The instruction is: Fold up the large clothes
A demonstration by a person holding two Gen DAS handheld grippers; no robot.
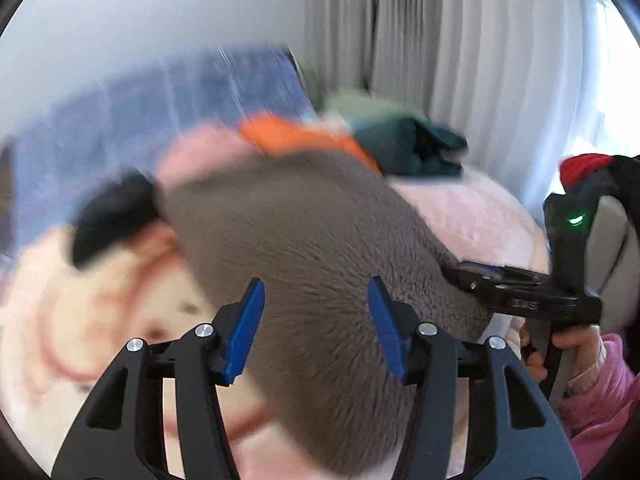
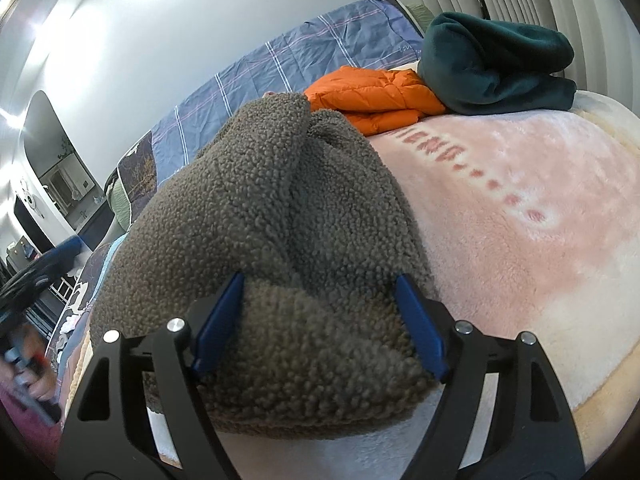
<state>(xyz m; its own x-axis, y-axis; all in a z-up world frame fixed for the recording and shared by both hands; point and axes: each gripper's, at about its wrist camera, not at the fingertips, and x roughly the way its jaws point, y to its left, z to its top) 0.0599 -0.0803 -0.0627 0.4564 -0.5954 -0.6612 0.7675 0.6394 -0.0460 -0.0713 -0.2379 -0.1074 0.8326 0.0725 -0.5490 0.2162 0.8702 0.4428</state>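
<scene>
Fleece [image 2: 280, 240]: bunched on the bed [image 2: 520, 200].
Left hand-held gripper [image 1: 316, 328]: I see jaws apart, view blurred.
Right hand-held gripper [image 2: 320, 320]: jaws apart around fleece edge.
Risk: thick pile may slip once I close.

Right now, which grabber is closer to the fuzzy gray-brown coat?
Right, I think. The right gripper has its open fingers around the fleece coat's near edge on the pink blanket. The left gripper is open too, with coat between its fingers, but that view is blurred.
</scene>
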